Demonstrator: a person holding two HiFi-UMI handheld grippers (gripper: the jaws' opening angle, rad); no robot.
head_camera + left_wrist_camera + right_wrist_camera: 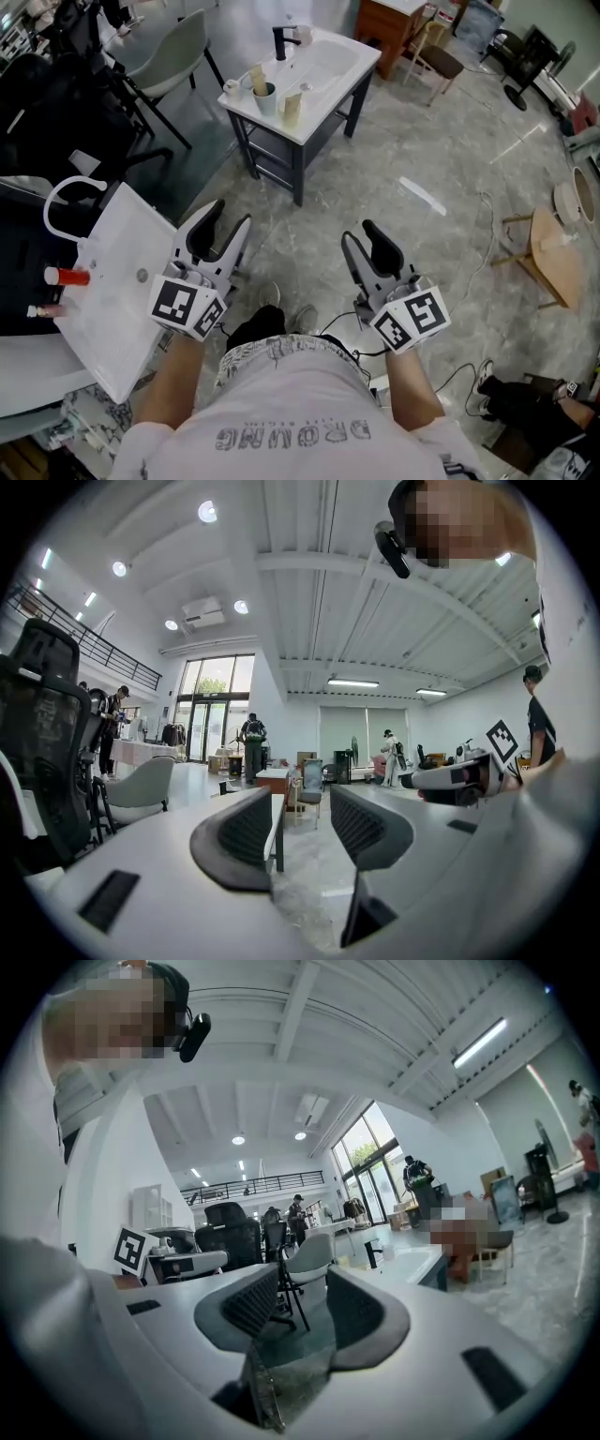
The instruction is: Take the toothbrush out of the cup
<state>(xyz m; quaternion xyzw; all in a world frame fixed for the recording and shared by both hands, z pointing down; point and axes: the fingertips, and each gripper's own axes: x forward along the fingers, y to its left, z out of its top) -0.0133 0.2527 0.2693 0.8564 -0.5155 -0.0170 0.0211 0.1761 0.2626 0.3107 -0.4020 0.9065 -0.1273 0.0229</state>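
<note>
A white washbasin stand is several steps ahead on the marble floor. On its near corner sits a pale cup with a light-coloured toothbrush sticking up out of it. Both grippers are held close to my body, far short of the stand. My left gripper is open, and so is my right gripper. Nothing lies between the jaws in the left gripper view or the right gripper view. The basin shows in the distance in the right gripper view.
A beige tumbler and a black tap share the stand. A second white basin with a red-capped bottle lies at my left. Grey chair, wooden stool and floor cables surround me.
</note>
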